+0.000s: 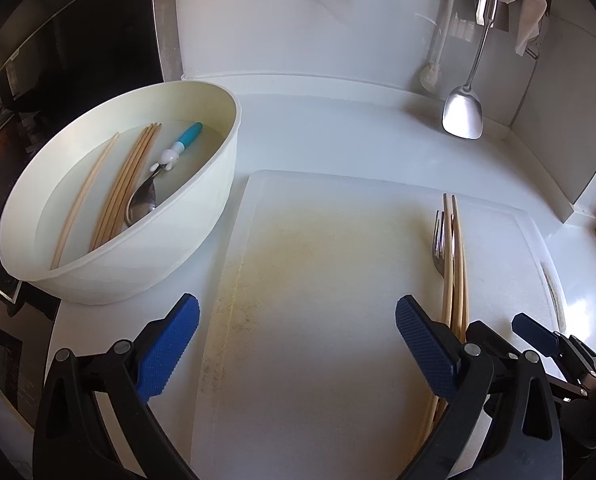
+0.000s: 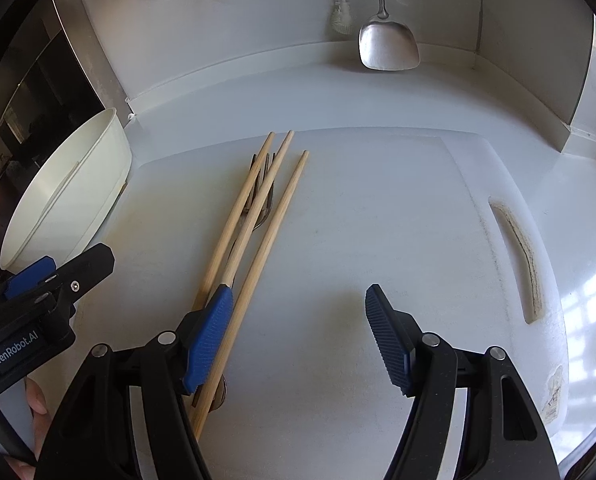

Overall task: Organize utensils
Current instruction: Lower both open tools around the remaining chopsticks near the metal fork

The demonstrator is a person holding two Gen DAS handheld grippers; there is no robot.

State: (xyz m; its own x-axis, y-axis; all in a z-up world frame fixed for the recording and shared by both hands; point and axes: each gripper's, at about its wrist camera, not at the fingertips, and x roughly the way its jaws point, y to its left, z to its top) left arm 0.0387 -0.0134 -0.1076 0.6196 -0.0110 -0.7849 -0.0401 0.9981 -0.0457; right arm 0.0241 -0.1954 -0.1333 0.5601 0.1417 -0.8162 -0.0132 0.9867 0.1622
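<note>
chopsticks (image 2: 258, 220) and fork (image 2: 264, 196) lying on cutting board (image 2: 417, 200), just left of released right claw (image 2: 299, 340); more in bowl (image 1: 218, 184), ahead-left of released left claw (image 1: 298, 344).

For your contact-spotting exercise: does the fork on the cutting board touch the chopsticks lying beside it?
Touching. In the right wrist view, two chopsticks lie directly across the fork, covering its tines.
</note>
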